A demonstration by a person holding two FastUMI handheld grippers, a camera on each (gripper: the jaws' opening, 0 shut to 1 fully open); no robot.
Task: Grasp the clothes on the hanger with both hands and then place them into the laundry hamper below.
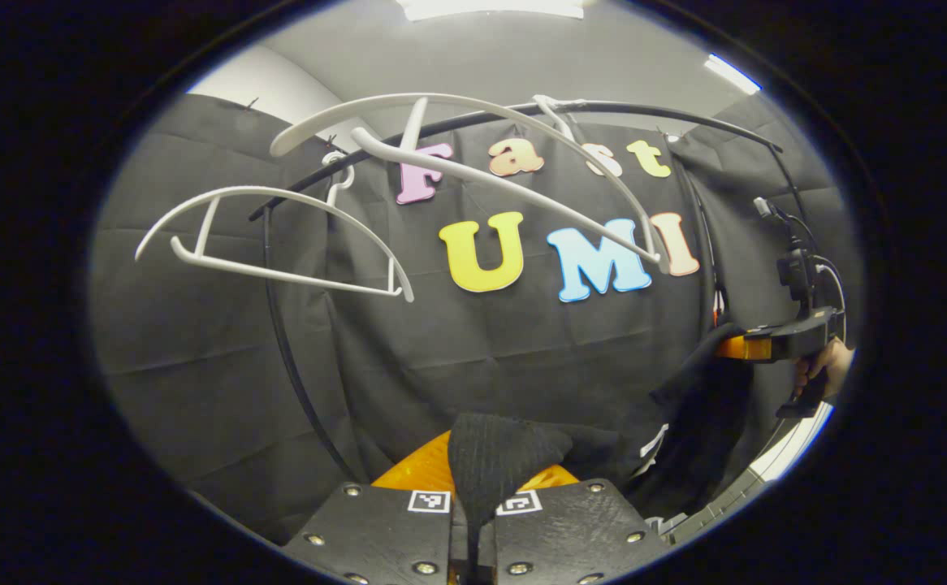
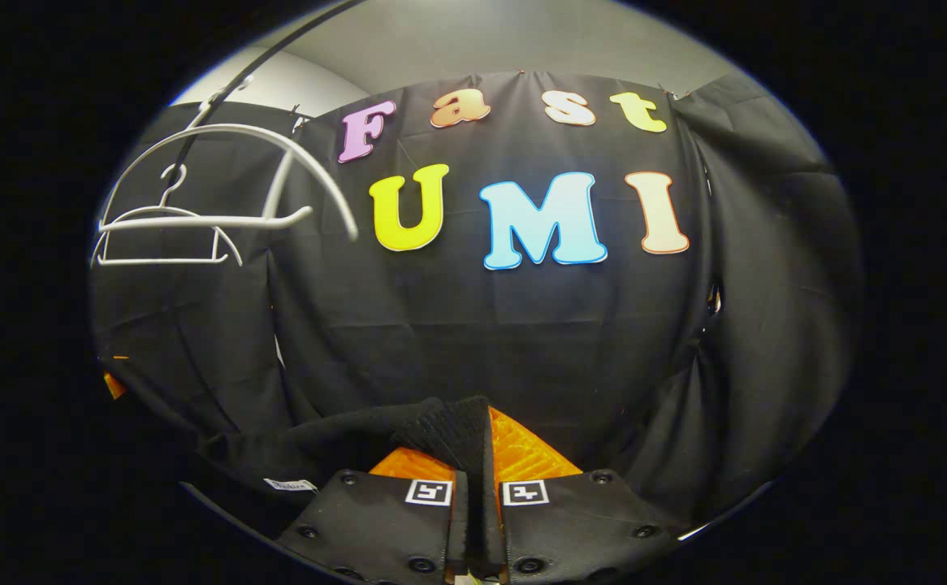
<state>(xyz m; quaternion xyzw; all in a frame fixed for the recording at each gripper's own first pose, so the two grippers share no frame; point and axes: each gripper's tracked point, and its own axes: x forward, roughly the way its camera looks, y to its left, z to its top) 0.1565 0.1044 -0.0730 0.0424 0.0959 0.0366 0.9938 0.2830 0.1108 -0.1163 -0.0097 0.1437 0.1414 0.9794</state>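
A black knitted garment is pinched between the fingers of my left gripper at the bottom of the left gripper view. It stretches rightward and sags to my right gripper, held by a hand at the right edge. In the right gripper view my right gripper is shut on the same black garment, which trails off to the lower left with a small white label. Bare white hangers hang on the black rail above, free of the garment.
A second white hanger dangles at upper left of the left gripper view; two white hangers show at upper left of the right gripper view. A curved black rack pole runs down at left. A pale surface edge lies at lower right.
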